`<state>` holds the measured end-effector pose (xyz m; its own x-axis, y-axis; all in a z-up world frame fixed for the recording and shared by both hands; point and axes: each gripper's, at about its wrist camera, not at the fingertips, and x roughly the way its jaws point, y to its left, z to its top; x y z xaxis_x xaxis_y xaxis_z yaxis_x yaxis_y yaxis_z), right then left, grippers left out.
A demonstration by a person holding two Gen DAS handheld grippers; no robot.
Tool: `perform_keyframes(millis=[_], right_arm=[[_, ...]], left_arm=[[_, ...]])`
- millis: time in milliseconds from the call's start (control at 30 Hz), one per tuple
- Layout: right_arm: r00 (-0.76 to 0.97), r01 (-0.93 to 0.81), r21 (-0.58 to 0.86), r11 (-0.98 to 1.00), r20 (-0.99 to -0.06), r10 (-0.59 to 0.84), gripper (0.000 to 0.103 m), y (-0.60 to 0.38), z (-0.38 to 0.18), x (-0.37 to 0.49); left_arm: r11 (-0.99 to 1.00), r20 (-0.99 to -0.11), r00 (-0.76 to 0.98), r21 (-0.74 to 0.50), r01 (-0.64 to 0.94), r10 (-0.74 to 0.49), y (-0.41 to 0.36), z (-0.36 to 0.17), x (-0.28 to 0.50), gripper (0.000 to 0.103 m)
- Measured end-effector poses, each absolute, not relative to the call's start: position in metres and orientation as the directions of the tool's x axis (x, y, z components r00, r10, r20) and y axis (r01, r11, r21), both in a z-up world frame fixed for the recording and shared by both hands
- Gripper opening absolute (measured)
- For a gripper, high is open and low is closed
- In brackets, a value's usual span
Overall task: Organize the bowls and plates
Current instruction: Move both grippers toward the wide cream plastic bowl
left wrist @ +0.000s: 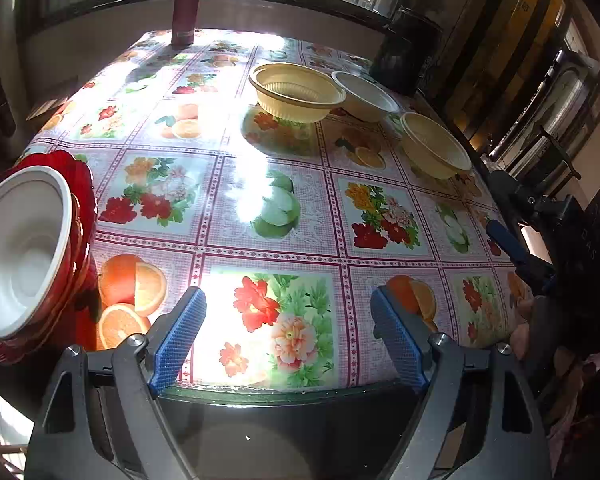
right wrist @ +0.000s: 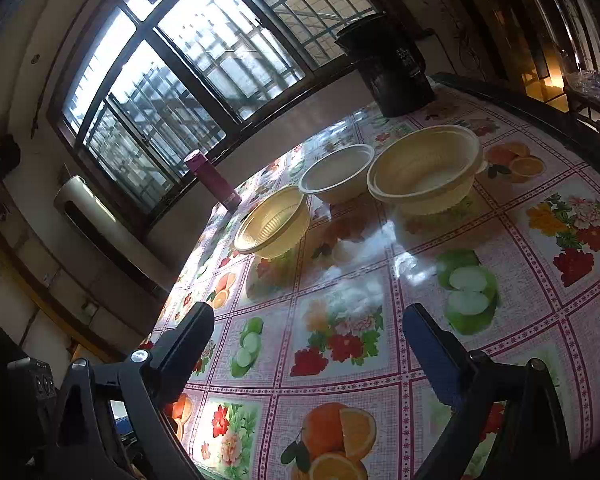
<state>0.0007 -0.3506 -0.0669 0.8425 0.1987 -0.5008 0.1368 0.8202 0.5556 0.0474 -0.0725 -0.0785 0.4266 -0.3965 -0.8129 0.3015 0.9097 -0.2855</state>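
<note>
Fingers (left wrist: 188, 336) apart; bowls (left wrist: 296, 92) untouched

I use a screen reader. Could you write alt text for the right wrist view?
The open right gripper hovers, empty, over a floral tablecloth. Beyond it stand three bowls: two cream bowls and a white bowl between them, before a barred window.

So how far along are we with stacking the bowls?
Done: a white bowl sits nested on the red stack at the table's left edge. In hand: nothing; the left hand-held gripper and right hand-held gripper are both open. Left: two cream bowls and a white one sit apart.
</note>
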Motion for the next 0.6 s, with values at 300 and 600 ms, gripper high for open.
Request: perform_keyframes(millis=[300, 600], right_arm=[[0.838, 0.141, 0.620, 0.772, -0.490, 0.241, 0.098, -0.397, -0.066, 0.024], [0.842, 0.122, 0.660, 0.741, -0.465, 0.275, 0.098, -0.399, -0.054, 0.084]], left_arm=[[0.890, -0.820, 0.364, -0.352, 0.288, -0.442, -0.117, -0.081, 0.076, 0.103], [0.964, -0.799, 0.540, -0.219, 0.151, -0.266, -0.089, -0.039, 0.163, 0.103]])
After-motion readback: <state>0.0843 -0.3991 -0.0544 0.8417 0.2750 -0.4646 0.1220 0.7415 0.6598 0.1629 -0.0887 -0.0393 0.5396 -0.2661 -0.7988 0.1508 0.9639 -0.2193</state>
